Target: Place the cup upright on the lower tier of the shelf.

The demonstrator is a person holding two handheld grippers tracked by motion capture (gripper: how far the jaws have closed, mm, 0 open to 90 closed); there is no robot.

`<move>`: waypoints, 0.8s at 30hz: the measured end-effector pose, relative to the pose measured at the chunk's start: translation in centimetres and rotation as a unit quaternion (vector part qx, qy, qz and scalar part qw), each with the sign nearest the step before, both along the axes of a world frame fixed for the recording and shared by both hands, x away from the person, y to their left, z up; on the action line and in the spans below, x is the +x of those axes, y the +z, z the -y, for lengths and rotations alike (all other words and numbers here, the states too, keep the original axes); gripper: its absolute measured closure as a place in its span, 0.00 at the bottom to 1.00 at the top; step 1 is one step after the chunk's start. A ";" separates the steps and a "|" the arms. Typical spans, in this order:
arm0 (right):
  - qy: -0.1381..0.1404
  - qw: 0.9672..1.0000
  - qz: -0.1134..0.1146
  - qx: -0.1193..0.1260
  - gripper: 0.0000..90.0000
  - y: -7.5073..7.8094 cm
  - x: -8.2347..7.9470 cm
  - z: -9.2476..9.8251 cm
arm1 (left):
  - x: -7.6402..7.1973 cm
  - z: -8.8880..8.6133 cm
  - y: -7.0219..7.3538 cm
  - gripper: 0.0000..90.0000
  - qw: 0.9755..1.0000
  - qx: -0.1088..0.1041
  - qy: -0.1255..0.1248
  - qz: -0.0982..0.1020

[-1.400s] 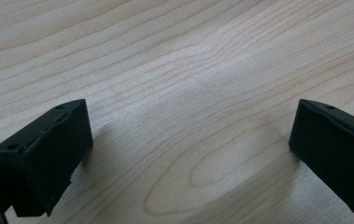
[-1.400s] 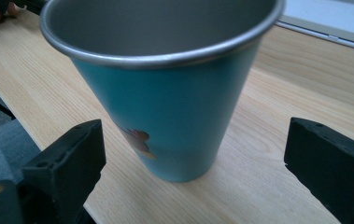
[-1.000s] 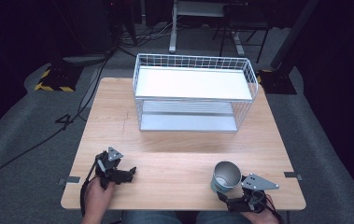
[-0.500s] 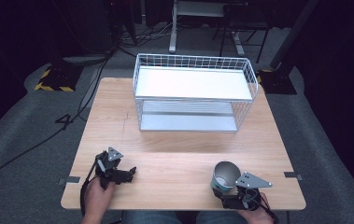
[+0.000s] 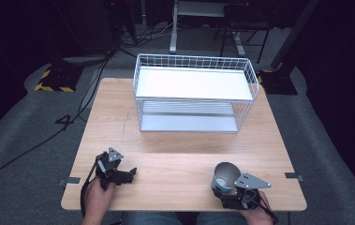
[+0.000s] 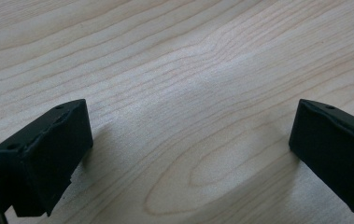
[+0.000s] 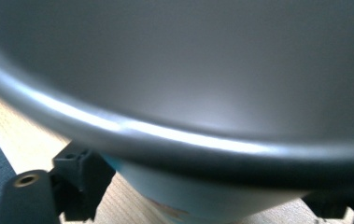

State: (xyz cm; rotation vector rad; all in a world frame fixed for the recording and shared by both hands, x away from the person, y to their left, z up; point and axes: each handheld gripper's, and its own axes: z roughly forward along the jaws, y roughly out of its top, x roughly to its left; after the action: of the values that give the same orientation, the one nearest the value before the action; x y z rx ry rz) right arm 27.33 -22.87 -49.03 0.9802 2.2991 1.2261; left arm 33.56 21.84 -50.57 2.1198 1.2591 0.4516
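Dark studio floor around a pale wooden table [image 5: 180, 164], with a white wire shelf rack [image 5: 194, 96] at its far side.

Right gripper [image 5: 238, 190] sits at the near right edge with a grey cup [image 5: 225, 176] between its jaws; in the right gripper view the cup's rim and pale blue base lie hard against the camera, the jaws flanking the base, so it looks clenched on the cup. Left gripper [image 5: 119, 173] rests near the near left edge, jaws spread wide over bare wood. Judging by this, the cup belongs to the right hand, and the rack lies straight ahead and somewhat leftward of it, well apart.
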 end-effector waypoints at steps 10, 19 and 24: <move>-0.009 1.000 -0.004 0.005 0.25 0.0 0.0 0.1 | 0.0 0.0 0.0 0.00 1.000 0.000 0.000 0.000; -0.010 1.000 -0.006 0.005 0.25 0.2 0.1 0.2 | 0.0 0.0 0.0 0.00 1.000 0.000 0.000 0.000; -0.010 1.000 -0.005 0.009 0.25 0.7 0.2 0.2 | 0.0 0.0 0.0 0.00 1.000 0.000 0.000 0.000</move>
State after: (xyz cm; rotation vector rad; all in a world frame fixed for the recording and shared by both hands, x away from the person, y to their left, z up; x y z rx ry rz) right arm 27.57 -23.08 -48.36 1.0167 2.2840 1.2394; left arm 33.56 21.84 -50.57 2.1205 1.2597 0.4521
